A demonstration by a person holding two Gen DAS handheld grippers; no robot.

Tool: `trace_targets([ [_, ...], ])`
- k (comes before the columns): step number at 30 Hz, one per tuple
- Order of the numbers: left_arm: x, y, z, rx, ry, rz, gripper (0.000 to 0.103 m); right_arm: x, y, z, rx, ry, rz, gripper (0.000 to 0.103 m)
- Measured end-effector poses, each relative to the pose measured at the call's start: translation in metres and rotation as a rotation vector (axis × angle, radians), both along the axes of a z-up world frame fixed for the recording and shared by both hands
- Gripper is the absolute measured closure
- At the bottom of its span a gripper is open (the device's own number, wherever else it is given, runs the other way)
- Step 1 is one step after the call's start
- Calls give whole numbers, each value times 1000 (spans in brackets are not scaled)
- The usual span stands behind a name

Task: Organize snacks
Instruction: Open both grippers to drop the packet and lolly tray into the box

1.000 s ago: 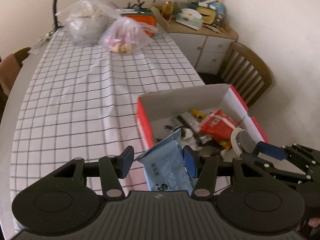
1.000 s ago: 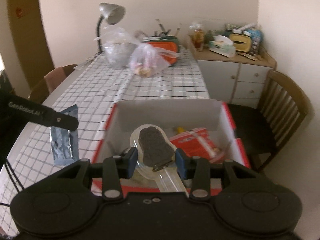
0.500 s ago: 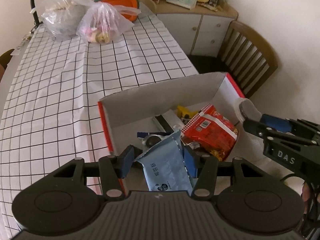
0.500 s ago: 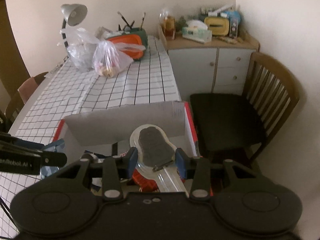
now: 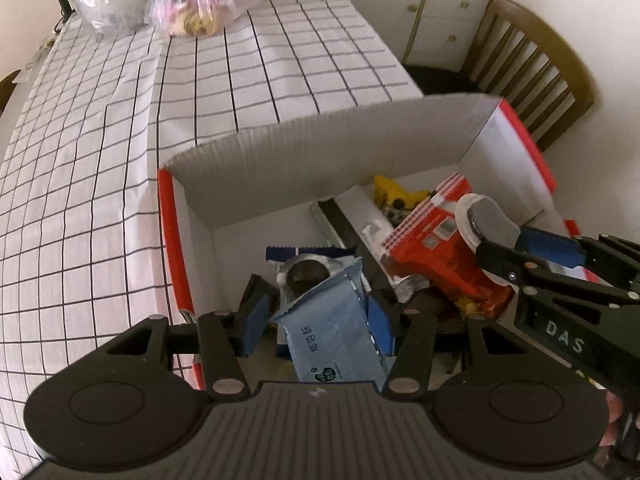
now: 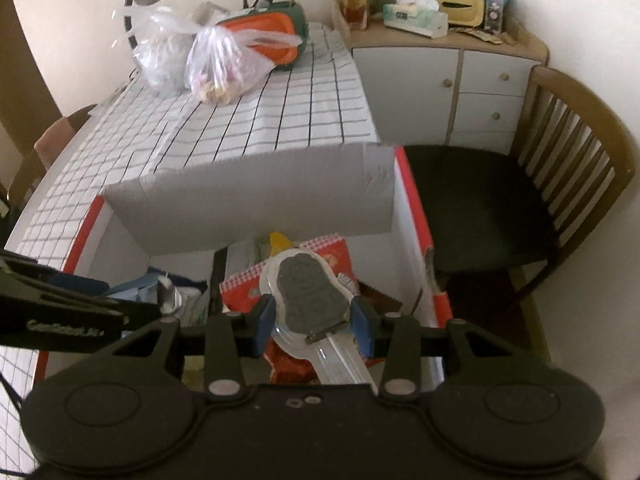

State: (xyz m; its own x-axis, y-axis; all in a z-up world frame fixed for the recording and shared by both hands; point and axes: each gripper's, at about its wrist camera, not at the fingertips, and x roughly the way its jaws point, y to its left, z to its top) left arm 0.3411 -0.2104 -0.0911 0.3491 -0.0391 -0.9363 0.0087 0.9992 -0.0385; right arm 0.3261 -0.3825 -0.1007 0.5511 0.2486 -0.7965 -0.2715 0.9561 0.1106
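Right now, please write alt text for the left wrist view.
The left gripper holds a blue snack packet over a red cardboard box of snacks. The right gripper carries a clear-wrapped dark snack above it.

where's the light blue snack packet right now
In the left wrist view, the light blue snack packet sits between the left gripper fingers, above the red-edged cardboard box.
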Motion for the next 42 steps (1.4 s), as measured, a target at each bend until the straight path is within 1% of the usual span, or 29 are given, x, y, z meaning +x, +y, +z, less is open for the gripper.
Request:
trace_targets([
  [5, -2, 0, -9, 1, 14, 16, 50, -1, 1, 0, -1, 5, 28, 63],
  [9, -7, -1, -12, -1, -2, 28, 49, -5, 1, -1, -3, -1, 43, 62],
  [12, -12, -1, -12, -4, -17, 42, 48, -8, 1, -2, -1, -3, 52, 59],
  [17, -21, -2, -9, -9, -43, 61, 45, -13, 0, 0, -4, -10, 58, 44],
  [19, -26, -2, -7, -13, -56, 67, 45, -17, -1, 3, -1, -20, 57, 40],
  [22, -33, -2, -2, -19, -76, 74, 43, -24, -3, 9, 3, -37, 62, 38],
  [24, -39, -2, 2, -24, -92, 78, 40, -29, -4, 14, 11, -49, 61, 34],
  [26, -45, -2, 7, -23, -109, 81, 39, -35, -5, 20, 18, -62, 59, 27],
  [29, -54, 0, 15, -20, -135, 78, 39, -45, -6, 31, 29, -91, 60, 21],
  [32, -62, 2, 25, -21, -165, 74, 35, -55, -7, 42, 41, -120, 50, 15],
  [36, -76, 7, 38, -34, -205, 65, 35, -67, -5, 54, 48, -152, 45, 13],
  [39, -85, 11, 47, -51, -229, 54, 29, -77, -5, 62, 60, -170, 31, 11],
  [42, -94, 16, 55, -68, -251, 47, 28, -88, -6, 68, 73, -188, 20, 5],
])
